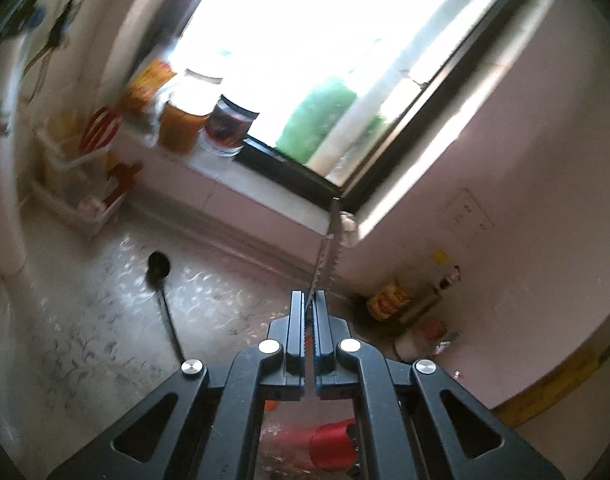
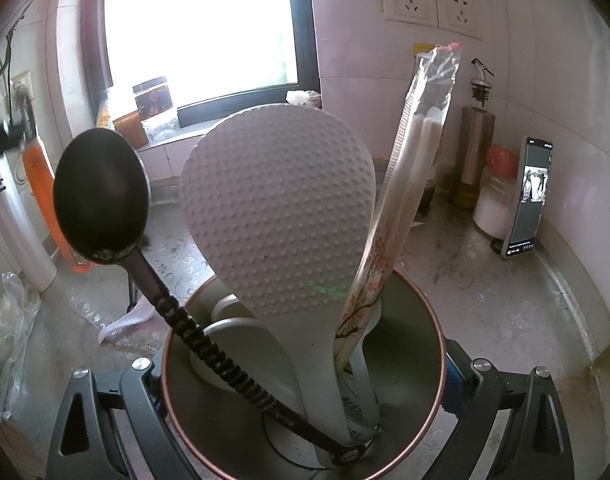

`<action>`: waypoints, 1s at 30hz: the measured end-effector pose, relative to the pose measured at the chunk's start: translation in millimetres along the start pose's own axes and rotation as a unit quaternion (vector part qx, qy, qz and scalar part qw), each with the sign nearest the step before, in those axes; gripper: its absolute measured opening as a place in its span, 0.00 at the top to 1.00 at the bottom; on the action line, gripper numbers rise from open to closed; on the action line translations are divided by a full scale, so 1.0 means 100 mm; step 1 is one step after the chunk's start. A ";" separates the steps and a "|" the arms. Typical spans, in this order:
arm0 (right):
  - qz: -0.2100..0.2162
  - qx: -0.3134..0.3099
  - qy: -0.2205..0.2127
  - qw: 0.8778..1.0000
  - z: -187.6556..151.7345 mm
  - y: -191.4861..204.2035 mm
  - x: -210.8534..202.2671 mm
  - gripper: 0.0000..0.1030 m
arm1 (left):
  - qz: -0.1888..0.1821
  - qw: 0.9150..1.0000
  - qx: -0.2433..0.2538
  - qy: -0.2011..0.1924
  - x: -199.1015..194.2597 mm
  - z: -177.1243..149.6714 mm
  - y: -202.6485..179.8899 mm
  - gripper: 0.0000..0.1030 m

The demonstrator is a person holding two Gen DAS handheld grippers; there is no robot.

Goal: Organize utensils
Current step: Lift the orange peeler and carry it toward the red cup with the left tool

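Progress, as I judge it: well along. Several utensils already stand in the holder; one knife is in hand, and at least one black spoon (image 1: pixel 158 266) lies on the counter (image 1: pixel 85 340) to the left, not yet collected.

Left gripper (image 1: pixel 313 300): tongs narrow, pinched on a thin serrated knife (image 1: pixel 329 240), which sticks out forward beyond the tips, up toward the window corner. Below the gripper, a red cup (image 1: pixel 333 444) lies on its side; contents not visible. The view is blurred, so detail is poor.

Right gripper (image 2: pixel 305 420): tongs spread wide around the holder (image 2: pixel 429 340), a round cup with a reddish rim. Fingertips hidden behind it, so I judge a grip but cannot see contact.

Holder contents, left to right: a black ladle (image 2: pixel 101 200) leaning out to the left, handle down to the bottom; a white dimpled rice paddle (image 2: pixel 277 200) upright in the middle; a bagged bundle of chopsticks (image 2: pixel 417 160) leaning right. Pale spoon handles lie lower down, count unclear.

On the counter left of the holder, a small white scoop (image 2: pixel 125 322), apart from it.

Left to do, by my guess: drop the knife in, gather the strays.
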State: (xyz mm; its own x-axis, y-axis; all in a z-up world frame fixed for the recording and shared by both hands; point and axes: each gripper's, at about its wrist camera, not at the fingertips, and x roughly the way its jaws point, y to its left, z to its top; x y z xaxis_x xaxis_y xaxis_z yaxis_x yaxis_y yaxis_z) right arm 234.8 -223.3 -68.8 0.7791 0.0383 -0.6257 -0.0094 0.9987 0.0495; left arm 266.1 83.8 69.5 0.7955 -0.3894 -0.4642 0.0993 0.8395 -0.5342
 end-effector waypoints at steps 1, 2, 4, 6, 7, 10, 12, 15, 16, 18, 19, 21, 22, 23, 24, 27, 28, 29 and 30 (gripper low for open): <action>0.000 0.000 0.000 1.000 0.00 0.00 0.00 0.05 | -0.005 1.000 0.003 0.002 0.01 0.00 -0.04 0.98; 0.001 -0.001 0.000 1.000 -0.01 0.00 0.00 0.05 | -0.008 1.000 0.007 0.006 0.04 -0.01 -0.07 0.98; 0.002 -0.002 -0.001 1.000 -0.01 0.01 -0.01 0.05 | -0.007 1.000 0.009 0.012 0.08 -0.04 -0.09 0.98; 0.003 -0.003 -0.002 1.000 -0.02 0.02 -0.01 0.05 | -0.008 1.000 0.007 0.016 0.10 -0.04 -0.08 0.98; 0.003 -0.003 -0.002 1.000 -0.02 0.02 -0.01 0.05 | -0.008 1.000 0.007 0.016 0.10 -0.05 -0.08 0.98; 0.002 -0.003 -0.002 1.000 -0.02 0.02 -0.02 0.05 | -0.010 1.000 0.011 0.013 0.08 -0.05 -0.13 0.98; 0.002 -0.003 -0.002 1.000 -0.03 0.02 -0.02 0.05 | -0.017 1.000 0.017 0.009 0.04 -0.02 -0.19 0.98; 0.002 -0.003 0.000 1.000 -0.03 0.02 -0.02 0.05 | -0.039 0.999 0.034 -0.004 -0.07 0.04 -0.36 0.98; 0.003 -0.003 0.000 1.000 -0.04 0.01 -0.02 0.05 | -0.051 0.998 0.043 -0.009 -0.12 0.06 -0.45 0.98; 0.004 -0.005 0.000 1.000 -0.05 0.03 -0.04 0.05 | -0.070 0.996 0.060 -0.016 -0.19 0.09 -0.60 0.98; 0.004 -0.006 0.000 1.000 -0.04 0.03 -0.03 0.05 | -0.082 0.994 0.071 -0.020 -0.22 0.10 -0.70 0.98; 0.006 -0.007 0.001 1.000 -0.04 0.05 -0.04 0.05 | -0.102 0.990 0.089 -0.024 -0.27 0.10 -0.86 0.98; 0.006 -0.008 0.001 1.000 -0.04 0.05 -0.04 0.05 | -0.113 0.988 0.099 -0.025 -0.30 0.10 -0.94 0.98; 0.006 -0.008 0.000 1.000 -0.03 0.05 -0.04 0.05 | -0.122 0.986 0.108 -0.025 -0.31 0.09 -1.02 0.98; 0.007 -0.008 0.000 1.000 -0.04 0.06 -0.05 0.05 | -0.129 0.984 0.117 -0.025 -0.31 0.07 -1.08 0.98; 0.007 -0.008 -0.001 1.000 -0.04 0.06 -0.06 0.05 | -0.144 0.980 0.136 -0.014 -0.27 0.00 -1.25 0.98; 0.006 -0.008 -0.001 1.000 -0.03 0.06 -0.05 0.05 | -0.149 0.979 0.140 -0.008 -0.23 -0.02 -1.30 0.98; 0.006 -0.007 -0.001 1.000 -0.03 0.06 -0.06 0.05 | -0.151 0.978 0.142 -0.002 -0.19 -0.04 -1.33 0.98; 0.006 -0.007 -0.002 1.000 -0.03 0.06 -0.06 0.05 | -0.153 0.978 0.144 0.003 -0.15 -0.06 -1.36 0.98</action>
State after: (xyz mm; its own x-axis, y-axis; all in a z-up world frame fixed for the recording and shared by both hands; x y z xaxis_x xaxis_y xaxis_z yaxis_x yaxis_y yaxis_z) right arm 228.0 -217.2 -67.3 0.7815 0.0493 -0.6220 -0.0268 0.9986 0.0455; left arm 236.9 -26.4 144.8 0.6981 -0.6413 -0.3185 0.4970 0.7542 -0.4291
